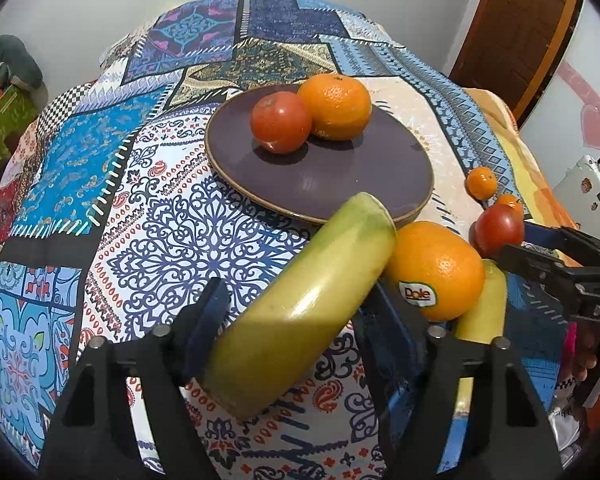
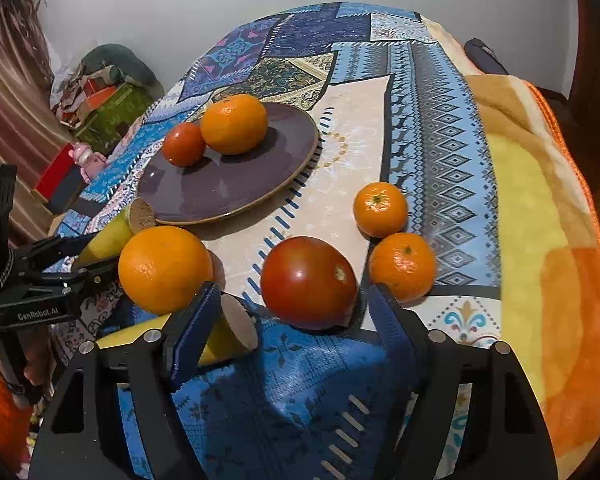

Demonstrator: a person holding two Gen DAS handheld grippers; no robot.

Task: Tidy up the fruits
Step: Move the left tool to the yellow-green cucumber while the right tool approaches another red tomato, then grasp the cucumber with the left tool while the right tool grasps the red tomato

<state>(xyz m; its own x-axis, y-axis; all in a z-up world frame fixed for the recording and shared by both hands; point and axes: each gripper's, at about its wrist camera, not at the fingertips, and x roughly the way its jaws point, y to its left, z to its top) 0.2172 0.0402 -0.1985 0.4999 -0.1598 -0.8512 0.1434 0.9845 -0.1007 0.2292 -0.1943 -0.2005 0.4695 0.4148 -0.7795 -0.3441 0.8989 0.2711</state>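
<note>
A purple plate [image 1: 340, 184] holds a tomato [image 1: 281, 122] and an orange [image 1: 335, 106]; it also shows in the right wrist view [image 2: 220, 188]. My left gripper [image 1: 300, 312] has its fingers around a yellow-green banana piece [image 1: 300, 300]; they look open, with gaps beside it. A Dole orange [image 1: 434, 270] and a second banana piece [image 1: 482, 304] lie just right. My right gripper [image 2: 290, 312] is open, its fingers on either side of a red tomato [image 2: 308, 282]. Two mandarins [image 2: 380, 210] [image 2: 402, 266] lie beyond, a large orange [image 2: 164, 270] to the left.
A patterned patchwork cloth [image 1: 172, 216] covers the table. An orange and yellow blanket [image 2: 540, 220] covers the table's right side. Boxes and clutter [image 2: 108, 96] stand past the far left edge. A brown door [image 1: 512, 36] stands at the far right.
</note>
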